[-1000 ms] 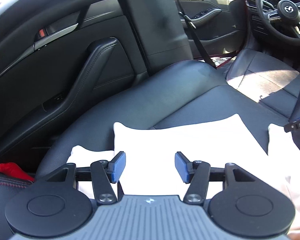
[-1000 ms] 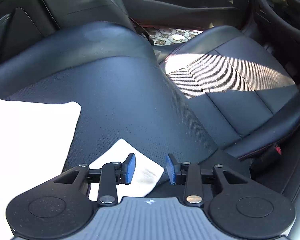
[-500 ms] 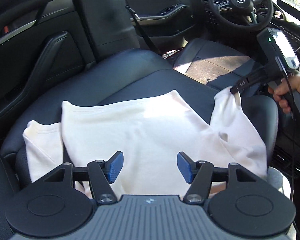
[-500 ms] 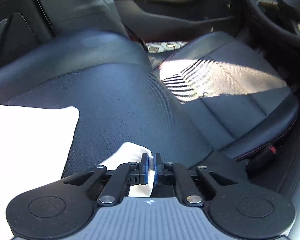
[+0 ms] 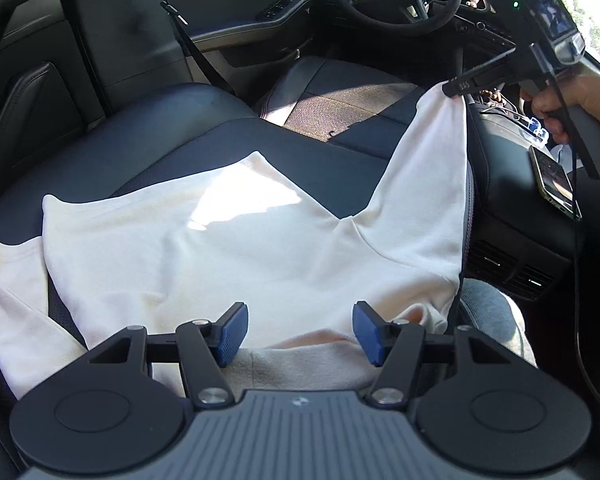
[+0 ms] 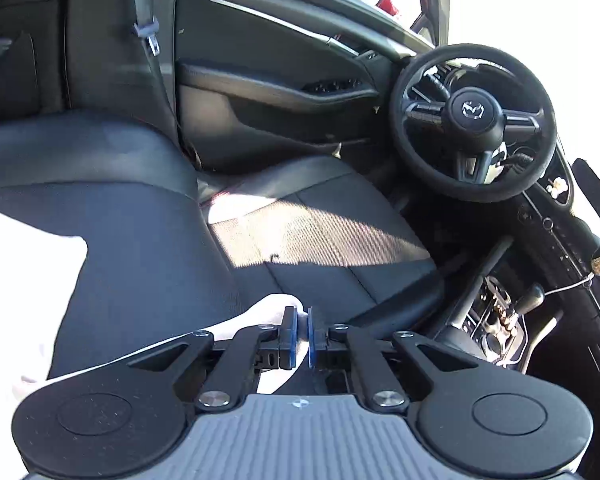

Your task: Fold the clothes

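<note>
**White shirt spread on car seat, one sleeve lifted**

A black leather car seat (image 5: 172, 128) fills most of the left wrist view, its reclined backrest lying nearly flat. A white cotton long-sleeved shirt (image 5: 220, 248) lies spread across it, a patch of sunlight on its middle. The shirt's left sleeve (image 5: 8, 276) lies crumpled at the seat's near left edge. Its right sleeve (image 5: 432, 184) is pulled up taut toward the far right.

Farther off sits the black steering wheel (image 6: 474, 122), with the dark door panel (image 6: 284, 92) to its left. A dark smartphone (image 5: 554, 178) rests on the console at the right.

The right gripper (image 6: 299, 336) has its blue-padded fingers closed almost together on the cuff of the right sleeve, a sliver of white cloth between them; in the left wrist view it holds the cuff aloft above the seat's right edge.

The left gripper (image 5: 296, 332) hovers over the shirt's near hem, its blue pads (image 5: 232, 334) spread wide apart and gripping nothing.
</note>
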Motion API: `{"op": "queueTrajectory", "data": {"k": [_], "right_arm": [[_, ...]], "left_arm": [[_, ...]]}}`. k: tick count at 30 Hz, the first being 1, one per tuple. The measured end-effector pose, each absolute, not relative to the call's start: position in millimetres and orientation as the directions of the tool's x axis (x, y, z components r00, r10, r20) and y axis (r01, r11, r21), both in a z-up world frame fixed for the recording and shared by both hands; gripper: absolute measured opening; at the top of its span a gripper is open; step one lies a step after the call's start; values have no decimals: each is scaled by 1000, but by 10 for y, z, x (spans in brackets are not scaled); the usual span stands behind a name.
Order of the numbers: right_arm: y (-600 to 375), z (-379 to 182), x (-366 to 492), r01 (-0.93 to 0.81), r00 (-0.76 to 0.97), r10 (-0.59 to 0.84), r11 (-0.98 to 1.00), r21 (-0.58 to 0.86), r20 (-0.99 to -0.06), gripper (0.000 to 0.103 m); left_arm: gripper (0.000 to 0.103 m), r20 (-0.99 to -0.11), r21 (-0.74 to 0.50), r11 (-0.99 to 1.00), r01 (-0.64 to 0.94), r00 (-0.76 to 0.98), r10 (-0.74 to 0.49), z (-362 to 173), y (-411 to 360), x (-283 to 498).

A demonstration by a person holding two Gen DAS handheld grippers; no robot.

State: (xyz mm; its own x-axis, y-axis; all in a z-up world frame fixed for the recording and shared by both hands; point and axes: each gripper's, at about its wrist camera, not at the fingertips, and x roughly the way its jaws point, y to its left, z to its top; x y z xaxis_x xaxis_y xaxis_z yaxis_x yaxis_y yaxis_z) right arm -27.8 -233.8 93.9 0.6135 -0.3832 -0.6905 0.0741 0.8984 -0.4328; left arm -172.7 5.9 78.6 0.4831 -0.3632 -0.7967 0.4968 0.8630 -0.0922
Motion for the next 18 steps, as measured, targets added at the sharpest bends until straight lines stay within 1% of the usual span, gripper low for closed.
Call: {"op": "queueTrajectory", "data": {"k": [2,4,7,9,12,14,16,18], "right_arm": [[-2436,718,-261,71,553,-385,905,-419,-739,6],[-2495,555,-268,76,513,-392,907,-414,-764,7],[-2506,550,-313,94,522,-398,906,-413,-754,10],[-2431,669,-356,78,567,-362,918,-389,-740,10],[-2289,802,-410,36,621,-296,936,-351,-726,16],[-2175,765,-416,-16,624,-243,946,-323,-743,20],[-2083,647,-408,-63,604,-196,954,-292,-772,20],[-2015,536,-410,-84,582,-181,956,-280,-793,20]], "left_arm": [[59,-801,-98,861,499,473,-366,775,81,-1746],[59,-802,-94,858,505,472,-366,772,85,-1778],[59,-801,-82,854,513,476,-363,794,65,-1815],[59,-797,-77,856,512,484,-361,829,55,-1813],[59,-785,-71,864,499,507,-357,904,70,-1826],[60,-776,-63,873,484,526,-348,957,111,-1839],[60,-768,-54,884,463,547,-333,1018,176,-1846],[60,-760,-45,896,441,567,-317,1082,244,-1847]]}}
